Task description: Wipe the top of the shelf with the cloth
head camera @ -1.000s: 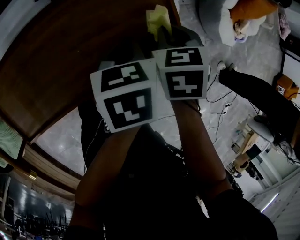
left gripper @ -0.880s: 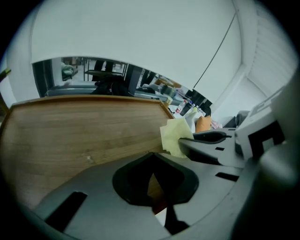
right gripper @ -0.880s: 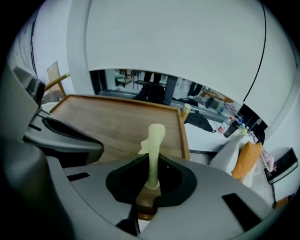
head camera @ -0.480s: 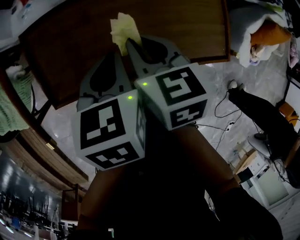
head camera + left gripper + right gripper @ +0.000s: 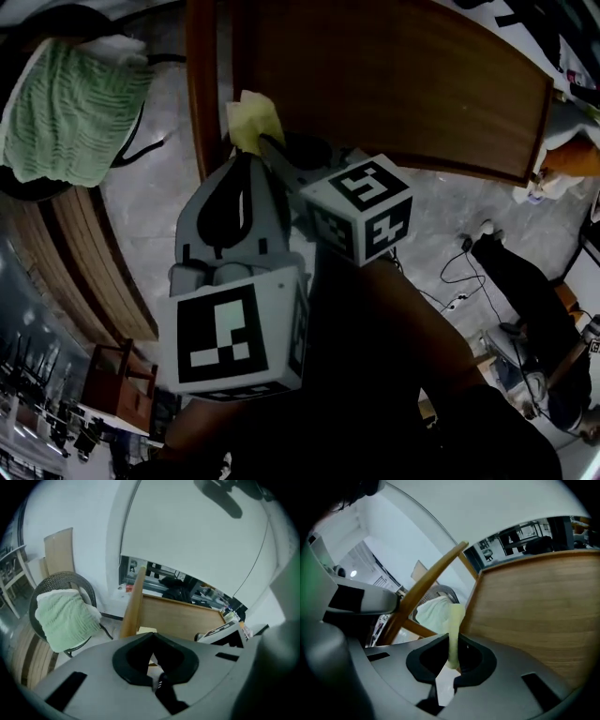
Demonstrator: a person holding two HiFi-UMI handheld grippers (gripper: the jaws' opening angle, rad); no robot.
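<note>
In the head view, the brown wooden shelf top [image 5: 394, 84] fills the upper middle and right. A pale yellow cloth [image 5: 251, 120] sits at its left edge, pinched in my right gripper [image 5: 265, 142], which is shut on it. The right gripper view shows the cloth [image 5: 454, 627] as a strip rising from between the jaws, with the shelf top [image 5: 534, 602] just beyond. My left gripper [image 5: 247, 161] lies close beside the right one, jaws together with nothing between them. In the left gripper view the shelf [image 5: 183, 618] and a corner of the cloth [image 5: 146, 630] lie ahead of that gripper [image 5: 151, 638].
A green towel [image 5: 75, 112] is draped over a dark wicker chair [image 5: 56, 581] left of the shelf. Wooden slats [image 5: 84, 272] run along the lower left. Cables [image 5: 450, 281] and a person's dark leg [image 5: 525, 291] lie on the grey floor at the right.
The shelf top has swung from the upper left to the upper right of the head view. The green towel has come into view. The right gripper still holds the cloth, beside the left.
</note>
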